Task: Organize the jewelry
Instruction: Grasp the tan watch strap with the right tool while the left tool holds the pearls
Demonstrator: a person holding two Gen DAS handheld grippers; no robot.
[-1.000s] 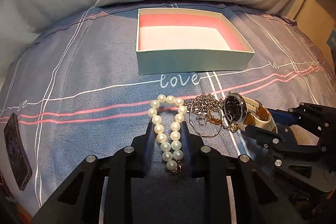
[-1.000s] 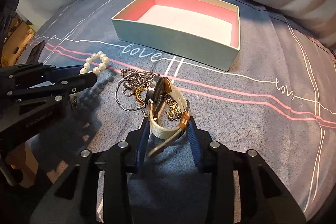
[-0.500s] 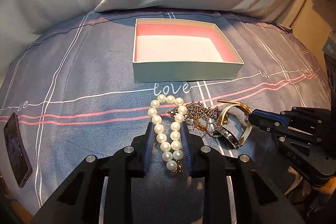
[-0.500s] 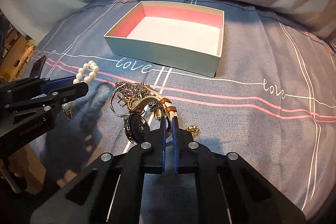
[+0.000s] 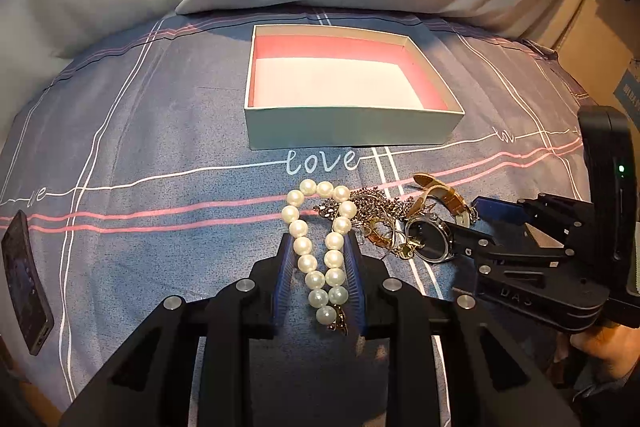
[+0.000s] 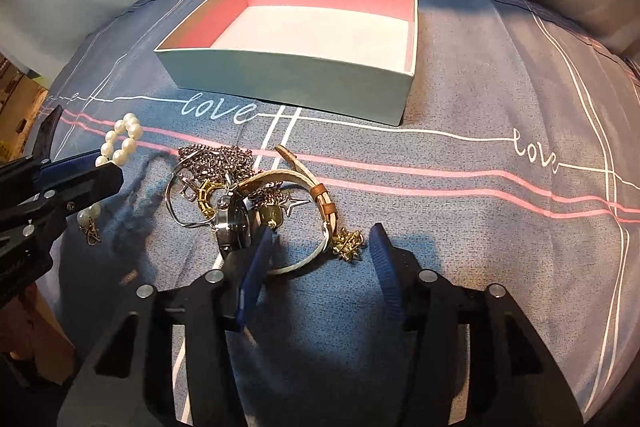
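The pearl bracelet (image 5: 320,251) is straddled by the left tool (image 5: 319,275), pads spread alongside the beads, no pinch made. The right tool (image 6: 320,267) is held spread around the watch (image 6: 256,215) strap, likely lined up for a grab. The box (image 5: 348,131) is placed beyond on the bed, nothing in it.

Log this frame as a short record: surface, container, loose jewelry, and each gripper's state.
surface: grey-blue bedsheet with pink and white lines
container: open box, pink inside, nothing in it
pearl strand: lying on the sheet, between the fingers of the left gripper
watch: on the sheet in a tangle with silver chains
left gripper: open, straddling the pearls
right gripper: open, fingers either side of the watch strap
aside: phone at far left
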